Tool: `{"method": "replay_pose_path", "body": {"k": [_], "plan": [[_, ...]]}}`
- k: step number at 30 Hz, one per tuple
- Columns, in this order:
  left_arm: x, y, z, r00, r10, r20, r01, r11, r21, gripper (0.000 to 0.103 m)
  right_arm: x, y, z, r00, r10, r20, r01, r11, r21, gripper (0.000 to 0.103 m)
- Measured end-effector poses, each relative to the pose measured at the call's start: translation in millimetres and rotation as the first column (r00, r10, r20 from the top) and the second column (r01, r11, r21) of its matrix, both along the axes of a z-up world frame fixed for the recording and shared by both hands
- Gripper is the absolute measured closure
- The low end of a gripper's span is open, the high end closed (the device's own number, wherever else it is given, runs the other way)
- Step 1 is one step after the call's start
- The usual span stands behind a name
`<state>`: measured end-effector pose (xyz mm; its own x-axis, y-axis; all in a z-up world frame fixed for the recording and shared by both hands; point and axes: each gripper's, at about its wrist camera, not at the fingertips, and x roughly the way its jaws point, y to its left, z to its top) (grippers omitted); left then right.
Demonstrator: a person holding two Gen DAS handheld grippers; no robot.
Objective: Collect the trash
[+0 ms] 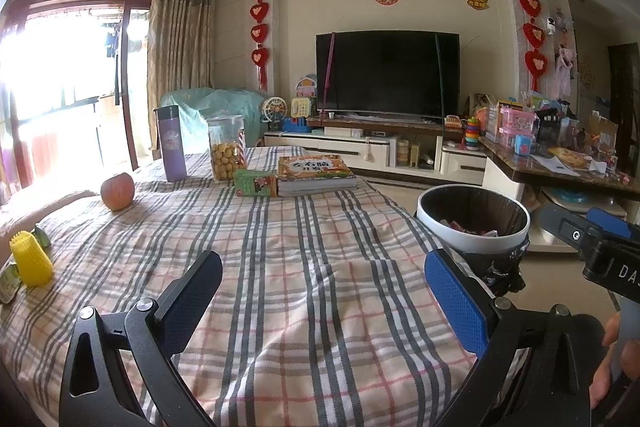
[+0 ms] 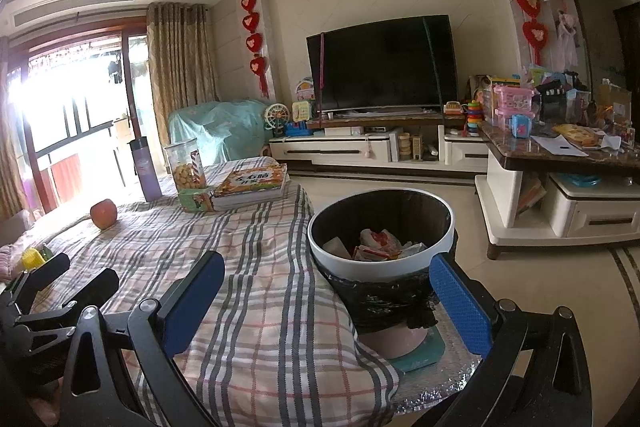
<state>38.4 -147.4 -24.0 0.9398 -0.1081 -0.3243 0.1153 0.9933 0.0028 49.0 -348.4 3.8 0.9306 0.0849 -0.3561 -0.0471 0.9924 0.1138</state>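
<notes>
My left gripper [image 1: 326,279] hangs open over the plaid tablecloth [image 1: 304,251] with nothing between its fingers. A yellow foam fruit net [image 1: 30,263] and green wrappers [image 1: 8,285] lie at the table's left edge, well left of it. The white-rimmed trash bin [image 2: 316,247], lined with a black bag, stands off the table's right side and holds crumpled wrappers [image 2: 376,247]. My right gripper [image 2: 328,287] is open and empty, just in front of the bin over the table's corner. It shows in the left wrist view as the right gripper [image 1: 584,223], beside the bin [image 1: 474,245].
An apple [image 1: 117,191], a purple bottle [image 1: 171,143], a snack jar [image 1: 226,147], a green box [image 1: 255,183] and stacked books [image 1: 316,171] sit at the table's far side. A TV [image 1: 386,71] on a low cabinet and a cluttered side counter [image 2: 560,147] lie beyond.
</notes>
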Motion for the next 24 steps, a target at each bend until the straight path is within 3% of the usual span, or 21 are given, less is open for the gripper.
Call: {"method": "replay_pose_path", "body": {"k": [24], "plan": [[6.1, 1.9, 1.3, 1.000, -0.013, -0.008, 0.013, 1.000, -0.010, 0.001, 3.3, -5.4, -2.6, 1.000, 0.006, -0.004, -0.006, 1.000, 0.023, 0.000]]}}
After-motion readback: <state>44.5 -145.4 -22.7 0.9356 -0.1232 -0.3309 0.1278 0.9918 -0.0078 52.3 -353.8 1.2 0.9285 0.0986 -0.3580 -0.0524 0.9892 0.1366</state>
